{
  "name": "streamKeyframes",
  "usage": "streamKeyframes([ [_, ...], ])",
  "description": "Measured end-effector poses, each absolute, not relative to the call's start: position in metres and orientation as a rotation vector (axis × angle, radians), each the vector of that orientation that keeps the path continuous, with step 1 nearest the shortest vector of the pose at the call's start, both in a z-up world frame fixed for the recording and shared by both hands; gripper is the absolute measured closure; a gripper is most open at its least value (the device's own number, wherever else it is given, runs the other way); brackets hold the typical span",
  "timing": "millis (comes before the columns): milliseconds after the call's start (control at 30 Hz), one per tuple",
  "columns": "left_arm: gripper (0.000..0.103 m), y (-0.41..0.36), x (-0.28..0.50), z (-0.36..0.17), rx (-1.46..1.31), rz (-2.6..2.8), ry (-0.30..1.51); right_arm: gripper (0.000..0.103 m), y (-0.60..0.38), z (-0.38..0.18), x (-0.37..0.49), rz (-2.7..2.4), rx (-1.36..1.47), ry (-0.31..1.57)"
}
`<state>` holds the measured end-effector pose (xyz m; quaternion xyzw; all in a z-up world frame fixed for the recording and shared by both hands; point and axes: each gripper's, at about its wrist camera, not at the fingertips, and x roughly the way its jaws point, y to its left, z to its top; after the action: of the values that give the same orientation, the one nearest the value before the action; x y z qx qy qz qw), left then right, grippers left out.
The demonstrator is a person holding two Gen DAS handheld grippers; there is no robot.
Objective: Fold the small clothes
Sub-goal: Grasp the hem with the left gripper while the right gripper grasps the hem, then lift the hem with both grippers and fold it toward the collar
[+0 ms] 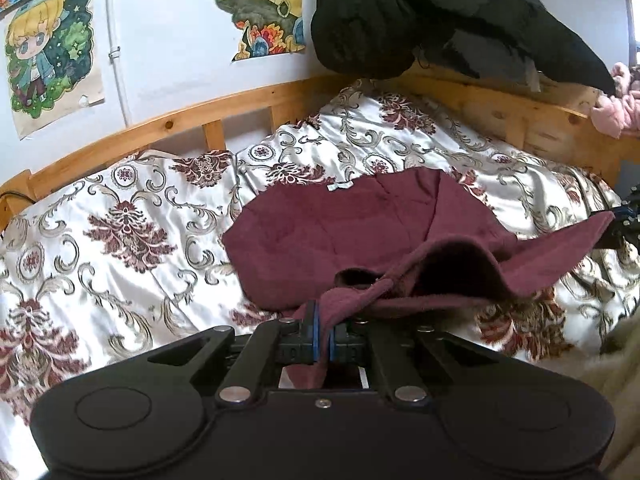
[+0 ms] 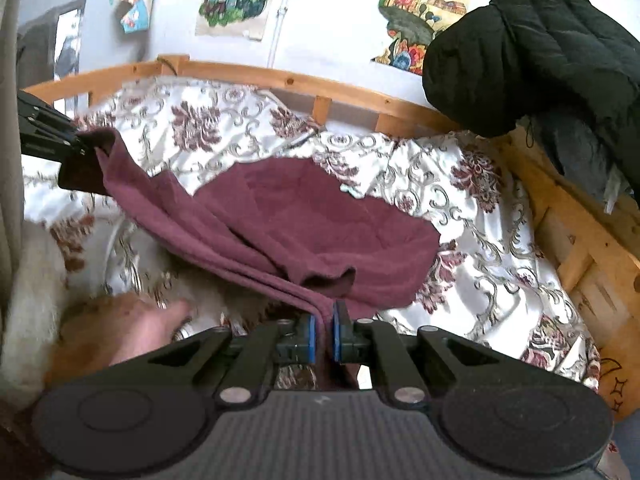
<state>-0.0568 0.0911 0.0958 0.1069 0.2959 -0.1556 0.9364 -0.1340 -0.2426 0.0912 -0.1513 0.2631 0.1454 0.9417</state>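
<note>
Both tools (image 1: pixel 324 330) (image 2: pixel 324 330) clamp maroon garment (image 1: pixel 320 224) over bedspread (image 1: pixel 120 220).

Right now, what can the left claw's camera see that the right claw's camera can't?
Only the left view shows the pink cloth on the bed rail. Only the right view shows a hand and a mirror. Both show the maroon garment on the bedspread, the black coat, wall drawings, and both claws, left and right, shut on the garment.
</note>
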Motion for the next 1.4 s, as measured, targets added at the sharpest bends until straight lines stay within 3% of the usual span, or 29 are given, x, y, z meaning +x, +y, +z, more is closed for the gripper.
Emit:
streamKeyframes([
  [233,0.098,0.077,0.027,0.134,0.191,-0.26,0.663,0.094,-0.259,0.117,-0.063,0.295,-0.262,0.453],
  [433,0.098,0.046,0.126,0.134,0.33,-0.195,0.726,0.094,-0.274,0.119,0.039,0.298,-0.274,0.466],
  [633,0.097,0.021,0.221,0.093,0.377,-0.161,0.792,0.093,-0.293,0.093,0.141,0.272,-0.266,0.537],
  [867,0.097,0.028,0.285,0.029,0.222,-0.16,0.9,0.093,-0.321,0.032,0.219,0.256,-0.042,0.679],
  [1000,0.088,0.039,0.297,0.007,0.168,-0.164,0.929,0.092,-0.318,0.014,0.236,0.242,-0.032,0.699],
  [1100,0.071,0.052,0.303,0.0,0.072,-0.183,0.962,0.072,-0.321,0.006,0.243,0.22,0.002,0.708],
  [1167,0.054,0.062,0.302,0.0,0.015,-0.185,0.974,0.042,-0.322,0.005,0.24,0.214,0.017,0.696],
  [1233,0.028,0.074,0.296,0.004,-0.035,-0.172,0.949,0.031,-0.324,0.006,0.233,0.216,0.032,0.681],
  [1333,0.011,0.093,0.283,0.013,-0.099,-0.179,0.901,0.008,-0.327,0.009,0.221,0.223,0.037,0.645],
  [1400,0.008,0.103,0.273,0.017,-0.13,-0.175,0.883,0.002,-0.329,0.011,0.21,0.225,0.041,0.616],
])
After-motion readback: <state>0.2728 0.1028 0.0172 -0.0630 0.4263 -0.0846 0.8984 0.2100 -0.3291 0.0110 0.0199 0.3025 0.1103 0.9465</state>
